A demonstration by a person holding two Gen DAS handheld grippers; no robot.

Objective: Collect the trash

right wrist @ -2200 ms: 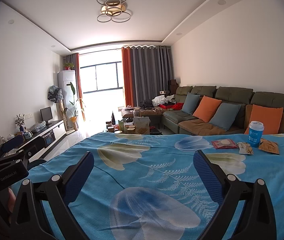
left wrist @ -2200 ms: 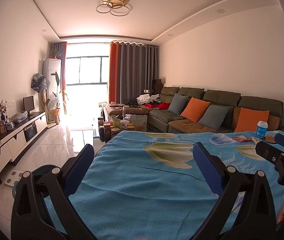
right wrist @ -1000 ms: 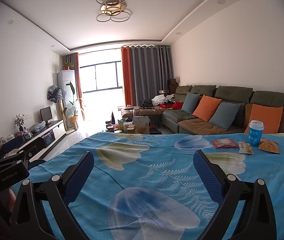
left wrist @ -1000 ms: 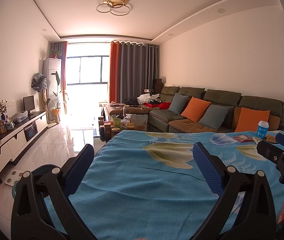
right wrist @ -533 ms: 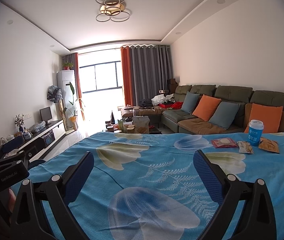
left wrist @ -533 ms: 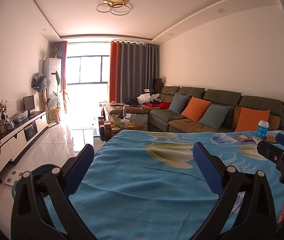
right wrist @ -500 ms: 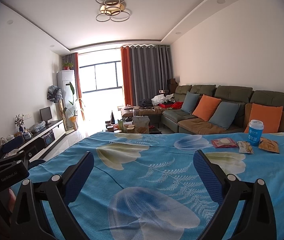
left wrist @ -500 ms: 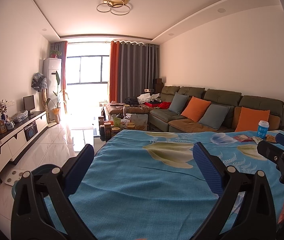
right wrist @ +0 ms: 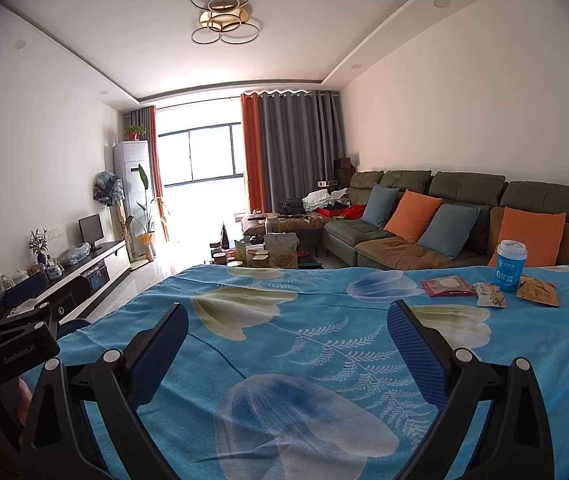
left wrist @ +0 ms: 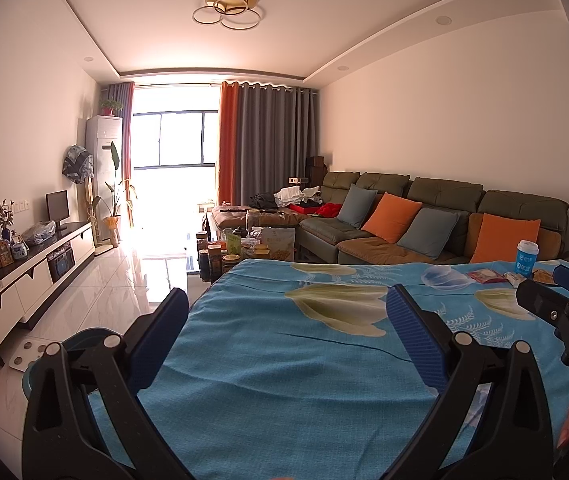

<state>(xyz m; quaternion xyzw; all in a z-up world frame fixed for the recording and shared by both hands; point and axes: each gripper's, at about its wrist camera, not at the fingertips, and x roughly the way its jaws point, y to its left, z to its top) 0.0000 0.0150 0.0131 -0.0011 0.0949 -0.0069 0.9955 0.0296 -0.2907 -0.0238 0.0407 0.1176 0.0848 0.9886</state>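
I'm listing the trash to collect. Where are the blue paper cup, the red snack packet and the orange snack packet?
Blue paper cup (right wrist: 509, 269): right wrist view, printed side wall.
Red snack packet (right wrist: 447, 286): right wrist view, packet's middle.
Orange snack packet (right wrist: 537, 293): right wrist view, top face.

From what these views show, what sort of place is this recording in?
A home living room, most likely: a long sofa with cushions, a TV cabinet along the opposite wall, and curtains at a big window. The work surface is a table under a blue floral cloth.
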